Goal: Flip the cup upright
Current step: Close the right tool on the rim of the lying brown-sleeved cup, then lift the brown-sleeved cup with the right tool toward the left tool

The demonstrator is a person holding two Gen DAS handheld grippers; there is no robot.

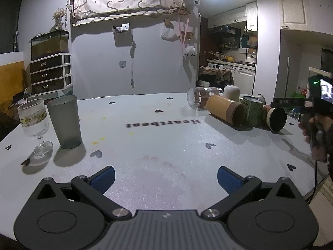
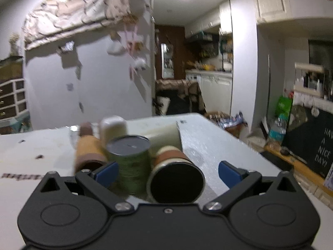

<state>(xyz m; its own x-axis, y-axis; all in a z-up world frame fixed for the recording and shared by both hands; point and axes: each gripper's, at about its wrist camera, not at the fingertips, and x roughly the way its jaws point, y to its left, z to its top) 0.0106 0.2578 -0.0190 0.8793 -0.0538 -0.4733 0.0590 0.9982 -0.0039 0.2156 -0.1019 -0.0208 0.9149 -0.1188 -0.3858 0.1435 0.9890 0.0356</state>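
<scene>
Several cups lie on their sides at the table's far right. In the right wrist view a brown-and-cream striped cup lies with its dark mouth toward me, between the fingers of my open right gripper. A green cup stands beside it, mouth down. A yellow-brown cup lies to the left. In the left wrist view the striped cup, green cup, yellow-brown cup and a clear glass show at right. My left gripper is open and empty over the table's near part.
A grey tumbler and a stemmed glass stand upright at the left of the white table. A cream cup stands behind the lying ones. The right hand-held gripper shows at the right edge.
</scene>
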